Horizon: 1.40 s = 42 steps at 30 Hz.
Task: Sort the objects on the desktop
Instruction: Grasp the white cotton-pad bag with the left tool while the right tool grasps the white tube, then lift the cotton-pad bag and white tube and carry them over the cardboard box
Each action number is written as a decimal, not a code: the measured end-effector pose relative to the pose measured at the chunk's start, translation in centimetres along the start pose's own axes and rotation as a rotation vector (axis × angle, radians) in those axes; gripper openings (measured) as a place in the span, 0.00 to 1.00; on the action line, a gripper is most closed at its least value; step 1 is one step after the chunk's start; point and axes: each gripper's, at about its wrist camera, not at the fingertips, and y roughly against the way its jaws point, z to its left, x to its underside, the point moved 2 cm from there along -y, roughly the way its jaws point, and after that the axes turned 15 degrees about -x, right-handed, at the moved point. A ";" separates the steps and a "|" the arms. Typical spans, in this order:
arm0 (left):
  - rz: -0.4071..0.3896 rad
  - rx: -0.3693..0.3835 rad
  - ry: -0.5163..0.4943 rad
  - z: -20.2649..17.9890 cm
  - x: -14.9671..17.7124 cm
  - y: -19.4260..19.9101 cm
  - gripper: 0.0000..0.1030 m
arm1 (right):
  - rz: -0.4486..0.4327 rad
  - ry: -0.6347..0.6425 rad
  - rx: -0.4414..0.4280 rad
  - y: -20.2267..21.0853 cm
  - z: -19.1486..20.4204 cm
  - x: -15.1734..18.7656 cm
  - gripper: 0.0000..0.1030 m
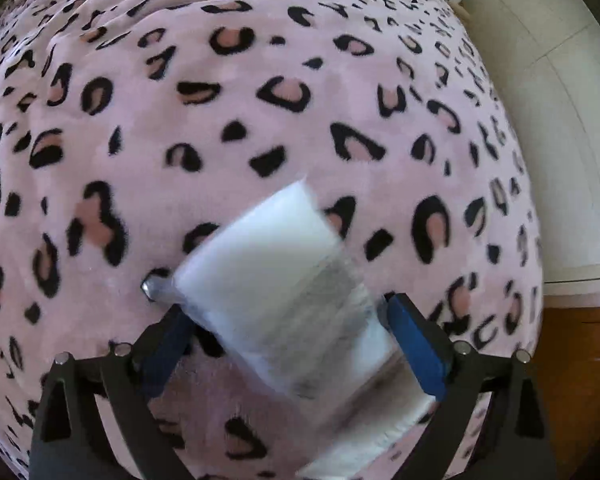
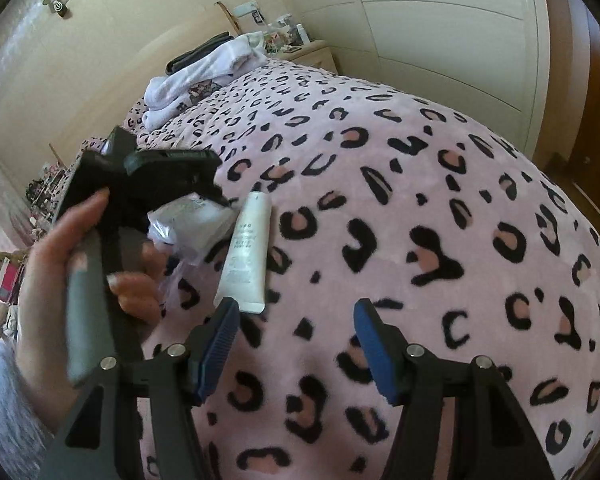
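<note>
My left gripper (image 1: pixel 286 314) is shut on a white plastic packet (image 1: pixel 276 272), blurred by motion, and holds it above the pink leopard-print blanket (image 1: pixel 260 92). In the right wrist view that same gripper, held by a hand, carries the white packet (image 2: pixel 188 226) at the left. A white tube (image 2: pixel 246 252) lies on the blanket (image 2: pixel 420 200) just beyond my right gripper's left finger. My right gripper (image 2: pixel 296 320) is open and empty, low over the blanket.
Folded white towels and dark clothes (image 2: pixel 204 76) lie at the bed's far end. A nightstand with small bottles (image 2: pixel 296 40) stands behind it. White wardrobe doors (image 2: pixel 440 28) run along the right. Wooden floor (image 1: pixel 580 340) shows past the bed's edge.
</note>
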 end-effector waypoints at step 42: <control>-0.246 -0.111 -0.336 6.9 5.5 3.3 0.26 | 0.123 0.021 -0.020 -10.8 2.1 -4.2 0.34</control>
